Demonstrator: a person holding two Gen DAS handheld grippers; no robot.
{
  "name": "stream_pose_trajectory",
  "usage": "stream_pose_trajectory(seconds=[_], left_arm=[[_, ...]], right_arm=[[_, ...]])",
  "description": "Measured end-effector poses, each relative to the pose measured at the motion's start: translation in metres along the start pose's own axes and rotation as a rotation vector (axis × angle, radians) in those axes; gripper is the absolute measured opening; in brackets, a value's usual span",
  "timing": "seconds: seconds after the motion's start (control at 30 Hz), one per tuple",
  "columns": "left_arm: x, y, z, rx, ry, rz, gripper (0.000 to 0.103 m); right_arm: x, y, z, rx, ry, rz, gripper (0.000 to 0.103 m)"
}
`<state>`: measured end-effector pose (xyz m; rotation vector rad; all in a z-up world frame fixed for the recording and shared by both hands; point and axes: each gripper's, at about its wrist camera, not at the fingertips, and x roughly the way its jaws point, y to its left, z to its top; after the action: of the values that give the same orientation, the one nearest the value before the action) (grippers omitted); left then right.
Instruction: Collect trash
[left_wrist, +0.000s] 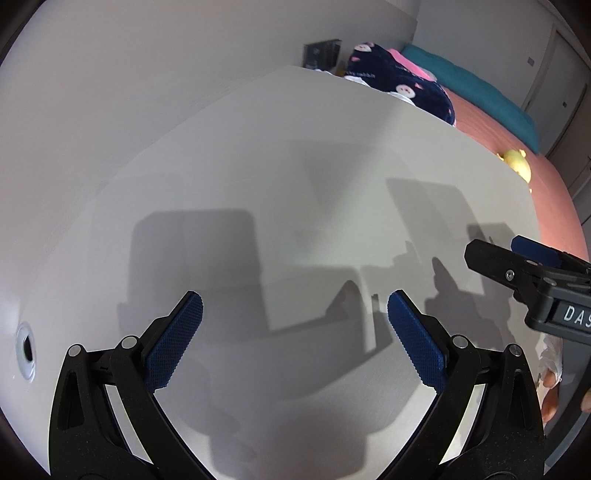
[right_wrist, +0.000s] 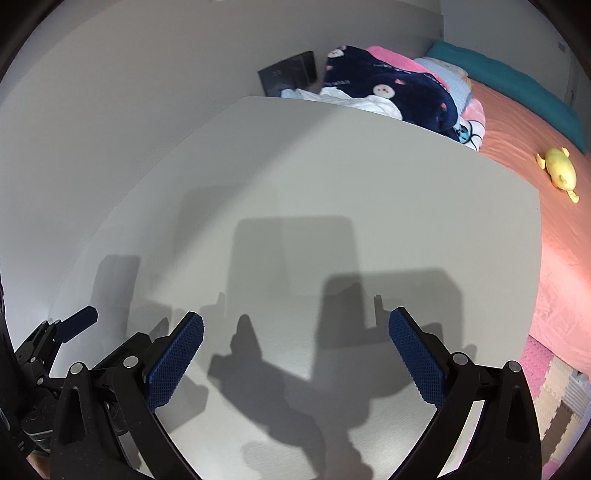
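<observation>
My left gripper (left_wrist: 294, 308) hangs over the bare white tabletop (left_wrist: 295, 184), jaws apart, nothing between them. Right of it, my right gripper (right_wrist: 295, 328) likewise stands wide and empty. No trash shows on the tabletop; beyond its far edge lies the bed (right_wrist: 517, 122).

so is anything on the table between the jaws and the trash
No trash shows on the table in either view. Only shadows lie on the bare top ahead of the open left gripper and right gripper, so nothing visible stands in the way.
</observation>
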<state>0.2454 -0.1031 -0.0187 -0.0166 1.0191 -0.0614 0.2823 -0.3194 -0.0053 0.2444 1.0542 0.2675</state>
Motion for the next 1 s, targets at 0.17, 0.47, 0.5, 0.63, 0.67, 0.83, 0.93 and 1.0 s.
stream_pose_trajectory(seconds=[0.17,0.47,0.5,0.63,0.67,0.83,0.93,1.0], left_arm=[[-0.026,0.029,-0.026,-0.038,-0.025,0.019,0.097],[-0.054,0.080,-0.080,-0.086,-0.024,0.049,0.097],[-0.054,0.086,-0.085,-0.092,-0.024,0.051,0.097],[-0.054,0.104,-0.102,-0.104,-0.015,0.063,0.097],[-0.054,0.106,-0.104,-0.105,-0.013,0.063,0.097],[-0.055,0.117,-0.118,-0.105,-0.018,0.055,0.097],[-0.055,0.121,-0.123,-0.105,-0.021,0.052,0.097],[-0.056,0.123,-0.126,-0.098,-0.027,0.061,0.097]], right_arm=[[-0.018,0.027,-0.023,-0.029,-0.023,-0.010,0.100],[-0.032,0.074,-0.078,-0.055,-0.018,-0.028,0.100],[-0.031,0.079,-0.083,-0.056,-0.015,-0.032,0.100],[-0.024,0.093,-0.103,-0.047,0.003,-0.039,0.100],[-0.023,0.097,-0.108,-0.048,0.006,-0.041,0.100],[-0.023,0.113,-0.124,-0.047,0.002,-0.035,0.100],[-0.024,0.125,-0.133,-0.061,-0.008,-0.052,0.100],[-0.022,0.129,-0.138,-0.062,-0.007,-0.053,0.100]])
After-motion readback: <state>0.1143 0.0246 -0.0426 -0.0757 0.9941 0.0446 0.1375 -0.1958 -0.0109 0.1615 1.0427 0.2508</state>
